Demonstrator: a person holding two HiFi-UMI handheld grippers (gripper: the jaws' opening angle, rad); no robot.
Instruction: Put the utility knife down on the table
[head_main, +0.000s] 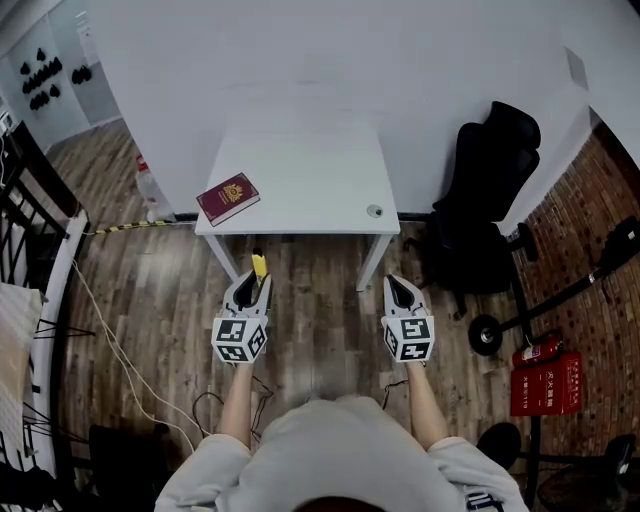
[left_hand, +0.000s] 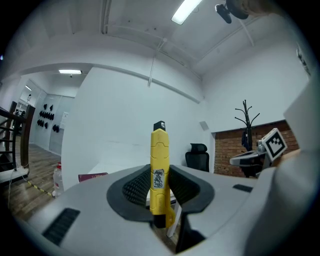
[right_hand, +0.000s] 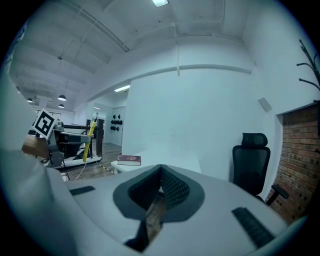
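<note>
Shoulders and forearms sit lowest in the head view, each hand carrying a gripper over the wood floor, short of the table (head_main: 300, 175). At that view's left, the left gripper (head_main: 254, 280) pinches the knife (left_hand: 160, 165) by its lower body. Its jaws are part-spread to the handle's width with the pads pressed on both sides, and the knife stands upright, mostly above them. It is probably light, rigid plastic, smooth enough to pivot in a narrow grip, so mid-body is the sensible hold. The blade looks retracted, though the black tip is too small to be sure. The right gripper (right_hand: 160, 172) has its jaws pressed together on nothing. A book (head_main: 228, 198) lies on the table's left corner.
</note>
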